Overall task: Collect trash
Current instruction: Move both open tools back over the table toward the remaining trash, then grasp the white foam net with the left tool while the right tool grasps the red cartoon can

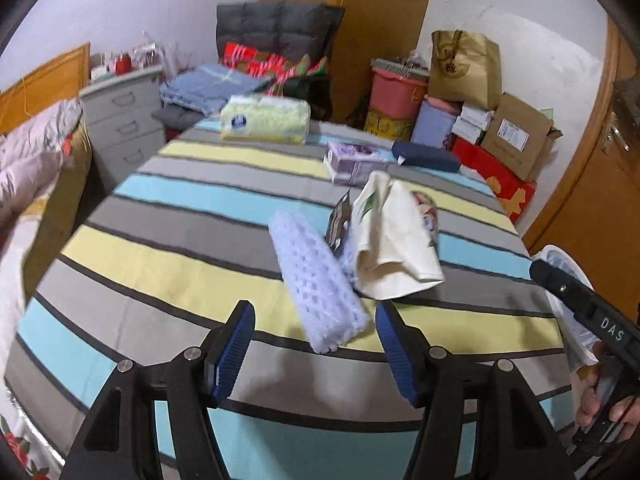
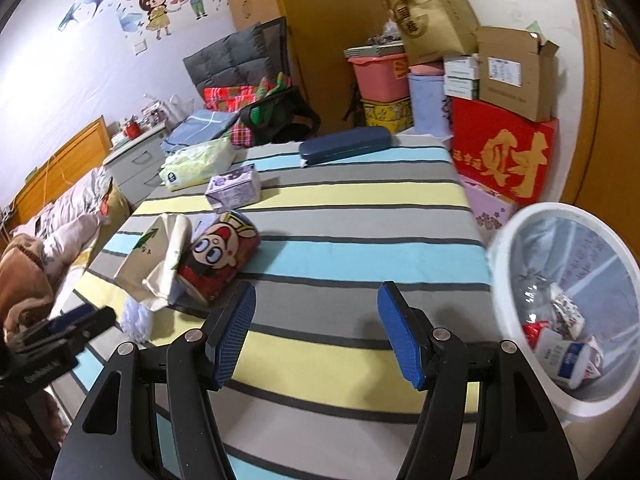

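On the striped tablecloth [image 1: 180,216] lie a pale lilac crocheted roll [image 1: 316,284], a cream cloth bag [image 1: 392,240] and a red cartoon can [image 2: 220,258] beside it. My left gripper [image 1: 316,344] is open and empty, just before the near end of the roll. My right gripper [image 2: 316,332] is open and empty above the table, left of a white trash bin [image 2: 568,312] that holds several wrappers and a carton. The left gripper also shows in the right wrist view [image 2: 68,328].
A yellow tissue pack [image 1: 264,120], a purple tissue box [image 1: 352,160] and a dark blue case [image 1: 428,156] lie at the table's far end. Boxes, a pink tub and a gold bag are stacked beyond. A bed and drawers stand at the left.
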The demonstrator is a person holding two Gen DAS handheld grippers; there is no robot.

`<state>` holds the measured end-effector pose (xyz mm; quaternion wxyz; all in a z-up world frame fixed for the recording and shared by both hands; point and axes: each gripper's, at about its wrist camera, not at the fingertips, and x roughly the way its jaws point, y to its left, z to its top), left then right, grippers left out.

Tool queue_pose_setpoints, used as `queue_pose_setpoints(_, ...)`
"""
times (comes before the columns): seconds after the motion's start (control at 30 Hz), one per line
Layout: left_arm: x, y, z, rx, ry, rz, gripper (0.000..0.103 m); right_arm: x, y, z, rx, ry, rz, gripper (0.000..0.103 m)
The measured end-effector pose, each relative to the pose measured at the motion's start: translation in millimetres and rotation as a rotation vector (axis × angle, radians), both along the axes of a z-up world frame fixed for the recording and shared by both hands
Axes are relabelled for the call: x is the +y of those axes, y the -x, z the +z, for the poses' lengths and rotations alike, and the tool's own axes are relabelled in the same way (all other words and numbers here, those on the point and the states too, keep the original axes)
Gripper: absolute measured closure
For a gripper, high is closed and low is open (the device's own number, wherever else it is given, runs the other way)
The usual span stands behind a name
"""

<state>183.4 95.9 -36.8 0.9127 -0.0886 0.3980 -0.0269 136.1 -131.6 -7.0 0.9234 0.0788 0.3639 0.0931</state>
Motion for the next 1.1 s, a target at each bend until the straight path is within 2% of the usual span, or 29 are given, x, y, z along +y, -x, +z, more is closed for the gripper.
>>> queue_pose_setpoints(0.27,1.8,-24.8,-19.4,0.053,0.006,-0.021,0.04,18.3,-20.9,-2.9,0.031,-0.005,0.029,0.038)
queue_pose_setpoints(0.4,4.8,-37.0,-25.6,0.083,-0.02,-0.009,0.04,22.9,-29.8,-6.3,0.056,-0.016,0.041,0.038)
queue_pose_setpoints(1.1,74.8,-40.8,-26.3,0.085,-0.022,0.096,0.041,67.5,-60.0,-10.3,0.14,-0.075,0.133,0.038)
